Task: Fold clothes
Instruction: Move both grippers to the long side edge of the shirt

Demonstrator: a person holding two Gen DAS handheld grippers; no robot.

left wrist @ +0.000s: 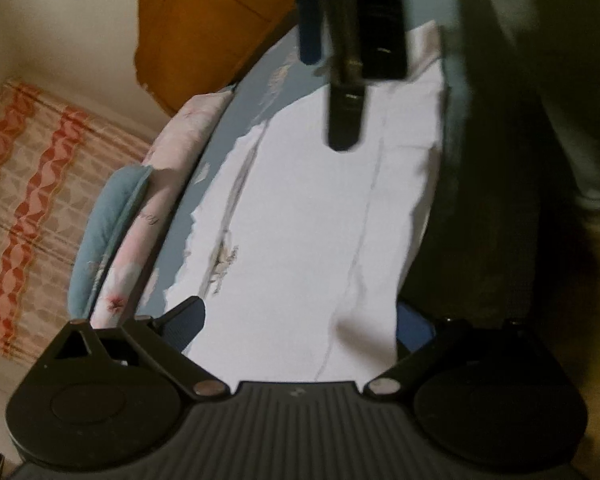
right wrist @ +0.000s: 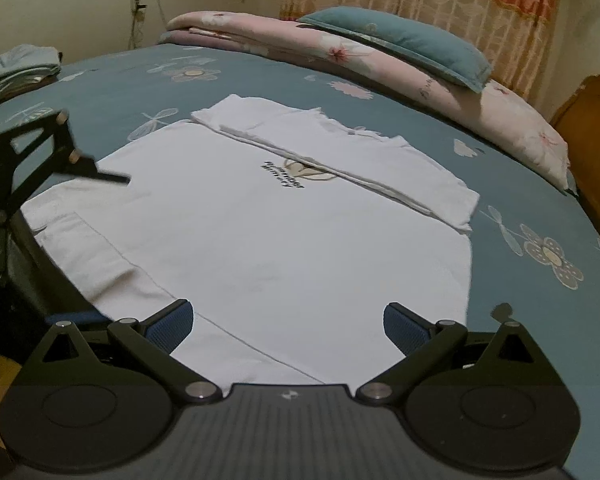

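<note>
A: Left wrist view first — what lies on the bed?
B: One white T-shirt (left wrist: 320, 220), spread flat on the blue floral bedsheet (left wrist: 216, 152). The left gripper (left wrist: 300, 332) hangs over the shirt's near edge, its jaws spread wide with cloth between them but not pinched. At the top of this view the right gripper (left wrist: 332, 60) reaches in over the shirt, blurred; I cannot tell its jaws from here.
A: Anything around it?
B: Along the bed's far edge, one pink floral quilt (left wrist: 140, 240) folded long, one teal pillow (left wrist: 104, 232) beside it, a striped curtain (left wrist: 28, 208) behind, and an orange-brown headboard (left wrist: 204, 24).

A: And the right wrist view?
B: The same T-shirt (right wrist: 268, 232) sits mid-bed on the bedsheet (right wrist: 540, 208), one side already folded inward over a printed logo (right wrist: 288, 174). The right gripper (right wrist: 288, 326) has its jaws spread apart above the near hem, holding nothing. The left gripper (right wrist: 112, 178) enters from the left edge, at the shirt's side. One pillow (right wrist: 400, 48) rests on the quilt (right wrist: 440, 80) — and one small stack of folded clothes (right wrist: 20, 64) lies at the far left corner.
</note>
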